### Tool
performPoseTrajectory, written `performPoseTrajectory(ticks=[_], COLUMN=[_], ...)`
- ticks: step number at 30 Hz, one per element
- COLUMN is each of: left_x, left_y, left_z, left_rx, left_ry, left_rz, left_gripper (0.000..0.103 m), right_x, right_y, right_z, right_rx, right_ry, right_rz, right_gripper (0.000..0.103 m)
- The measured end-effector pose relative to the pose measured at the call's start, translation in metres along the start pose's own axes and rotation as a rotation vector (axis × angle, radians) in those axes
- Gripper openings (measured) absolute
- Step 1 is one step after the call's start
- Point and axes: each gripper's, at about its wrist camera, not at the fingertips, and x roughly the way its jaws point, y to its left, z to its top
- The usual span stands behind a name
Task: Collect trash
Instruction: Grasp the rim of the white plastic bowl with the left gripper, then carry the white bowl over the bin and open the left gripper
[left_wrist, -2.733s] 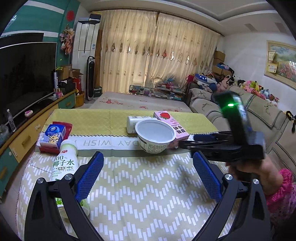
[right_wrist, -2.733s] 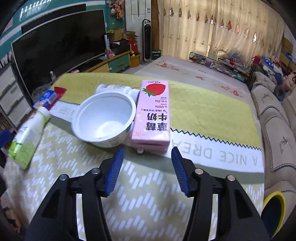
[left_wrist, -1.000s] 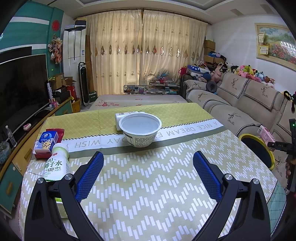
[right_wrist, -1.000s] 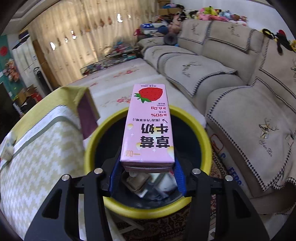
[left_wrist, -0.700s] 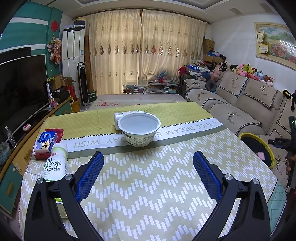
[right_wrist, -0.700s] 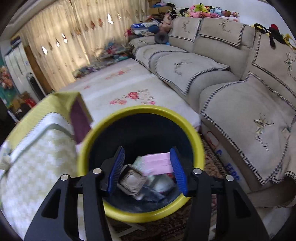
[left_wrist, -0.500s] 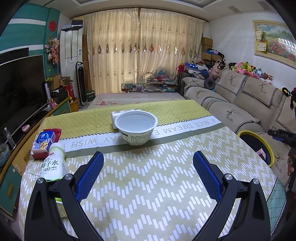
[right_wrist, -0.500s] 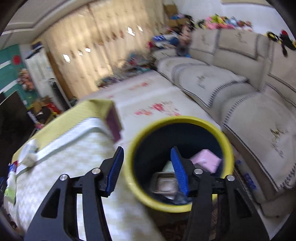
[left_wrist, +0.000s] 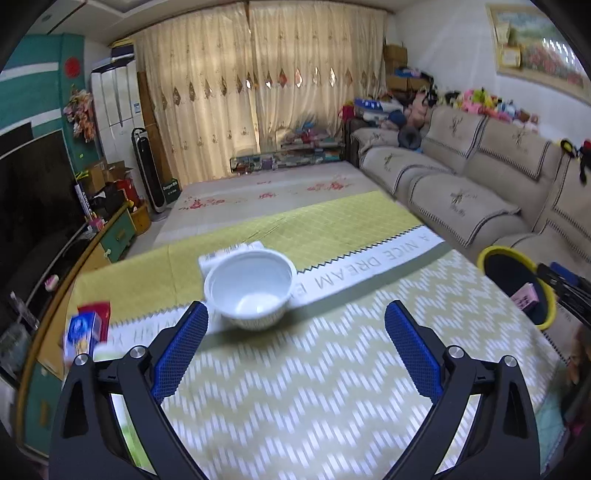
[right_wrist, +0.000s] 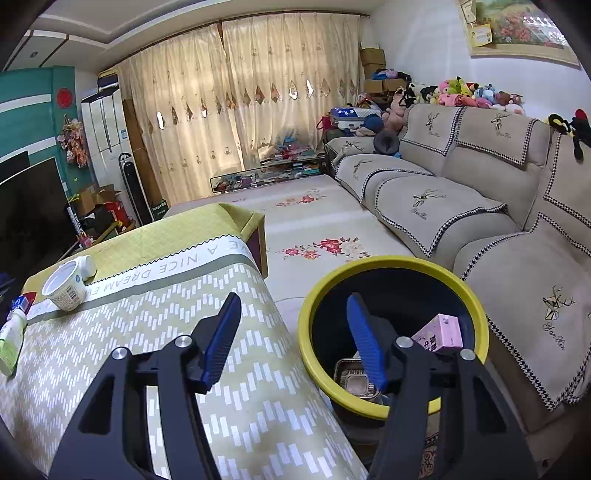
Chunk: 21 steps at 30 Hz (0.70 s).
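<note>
- Gone from the right hand-held gripper (right_wrist: 293, 336) is the pink carton (right_wrist: 439, 332), which a second ago sat clamped between its pads; it now lies inside the bin (right_wrist: 391, 264), leaning against the wall at 3 o'clock.
- Right jaws have just been opening and stand apart with nothing between them, over the gap between tabletop (right_wrist: 110, 332) edge and bin.
- Left hand-held gripper (left_wrist: 295, 341) is closer to the bowl (left_wrist: 251, 291) than before; its jaws are spread wide and empty, with the bowl at 12 o'clock just beyond the left pad.
- Bowl stands upright on the tabletop, a white container (left_wrist: 231, 253) touching its far side.
- Blue box (left_wrist: 83, 332) and green bottle (right_wrist: 11, 341) lie at the tabletop's 9 o'clock edge.
- Bin stands on the floor beside the tabletop, at 3 o'clock in the left view, in front of the sofa (right_wrist: 480, 206).
</note>
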Motion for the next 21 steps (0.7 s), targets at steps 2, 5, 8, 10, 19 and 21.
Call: performPoseTrajectory(ticks=[2, 5, 8, 10, 19, 21], left_x=[0.025, 0.06, 0.089, 0.104, 0.144, 0.147], left_y=[0.001, 0.006, 0.009, 0.009, 0.003, 0.003], left_z=[0.012, 0.023, 0.027, 0.027, 0.024, 0.022], left_rx=[0.017, 0.027, 0.031, 0.028, 0.055, 0.049], left_ry=[0.063, 0.145, 0.21, 0.244, 0.342, 0.353], left_rz=[0.005, 0.025, 0.054, 0.057, 0.106, 0.106], left_gripper=[0.084, 0.076, 0.068, 0.064, 0.025, 0.016], right_x=[0.001, 0.003, 0.004, 0.005, 0.01, 0.009], right_y=[0.0, -0.001, -0.005, -0.008, -0.007, -0.008], right_z=[0.001, 0.001, 0.002, 0.002, 0.003, 0.002], right_rx=[-0.007, -0.004, 0.015, 0.022, 0.029, 0.036], right_ry=[0.001, 0.011, 0.015, 0.019, 0.034, 0.034], right_rz=[-0.004, -0.001, 0.006, 0.006, 0.018, 0.019], right_gripper=[0.057, 0.057, 0.057, 0.057, 0.057, 0.057])
